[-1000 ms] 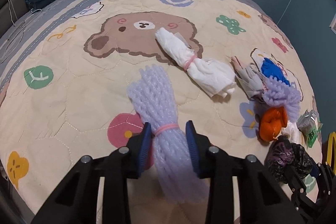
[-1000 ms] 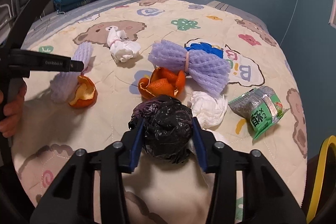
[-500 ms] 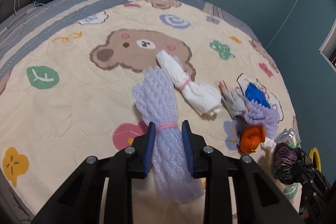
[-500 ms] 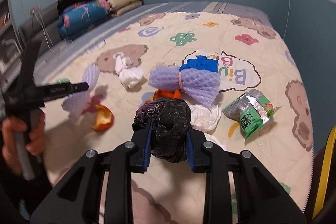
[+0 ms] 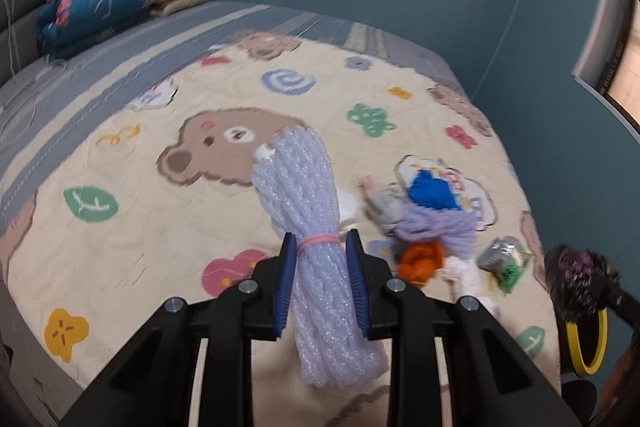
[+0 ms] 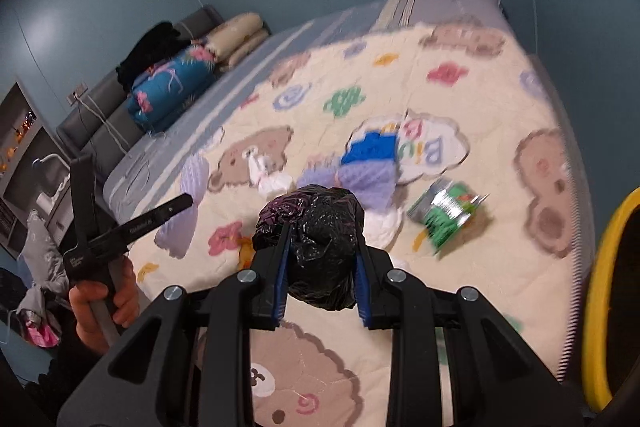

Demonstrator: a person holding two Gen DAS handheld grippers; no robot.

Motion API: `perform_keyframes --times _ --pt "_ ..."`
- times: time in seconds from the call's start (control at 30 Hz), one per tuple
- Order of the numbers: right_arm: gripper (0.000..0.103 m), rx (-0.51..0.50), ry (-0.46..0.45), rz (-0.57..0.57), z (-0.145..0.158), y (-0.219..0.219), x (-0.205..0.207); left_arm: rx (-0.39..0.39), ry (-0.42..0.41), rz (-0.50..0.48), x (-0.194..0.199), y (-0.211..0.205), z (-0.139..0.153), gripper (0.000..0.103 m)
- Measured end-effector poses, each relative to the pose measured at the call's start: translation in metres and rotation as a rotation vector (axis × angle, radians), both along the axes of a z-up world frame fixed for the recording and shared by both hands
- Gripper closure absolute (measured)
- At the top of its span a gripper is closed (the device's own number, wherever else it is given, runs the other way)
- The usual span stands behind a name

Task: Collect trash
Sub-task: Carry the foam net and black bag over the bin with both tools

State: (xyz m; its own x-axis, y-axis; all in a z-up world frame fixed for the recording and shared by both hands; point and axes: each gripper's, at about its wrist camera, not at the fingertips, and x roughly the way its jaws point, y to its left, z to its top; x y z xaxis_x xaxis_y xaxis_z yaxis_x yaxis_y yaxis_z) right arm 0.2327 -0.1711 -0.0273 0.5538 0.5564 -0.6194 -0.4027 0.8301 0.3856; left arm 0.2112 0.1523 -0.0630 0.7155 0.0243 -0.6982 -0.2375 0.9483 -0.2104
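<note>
In the left wrist view, the left gripper [image 5: 320, 279] is seen clenched on a lavender foam fruit net [image 5: 310, 227], gripped just below its pink rubber band [image 5: 318, 238], where the bundle is narrowest and least likely to slip; the net hangs clear of the cartoon-bear quilt [image 5: 120, 163], apparently so it can be carried off as trash. More litter is left on the quilt to the right: a second lavender net [image 5: 440, 227] beside a blue scrap [image 5: 432, 189], orange peel [image 5: 420, 259], a white tissue [image 5: 464, 273] and a green snack wrapper [image 5: 506, 261]. At the far right edge a yellow-rimmed bin [image 5: 588, 343] is partly shown, judged to be the destination. In the right wrist view, the right gripper [image 6: 320, 279] is closed on a crumpled black plastic bag [image 6: 316, 243], squeezed across its middle so the loose film is kept bunched, and it too is held above the quilt. The yellow rim is close at the right, so both of the 2 loads seem positioned for dropping there. The person's left hand [image 6: 102, 303] is visible on its gripper's handle, with the net carried at that tool's tip
</note>
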Motion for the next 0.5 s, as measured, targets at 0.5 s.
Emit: perform_keyframes --times 0.5 --pt "0.077 0.042 -0.279 -0.194 0.102 -0.127 -0.059 0.052 -0.204 -0.263 -0.007 -0.139 0.104 0.079"
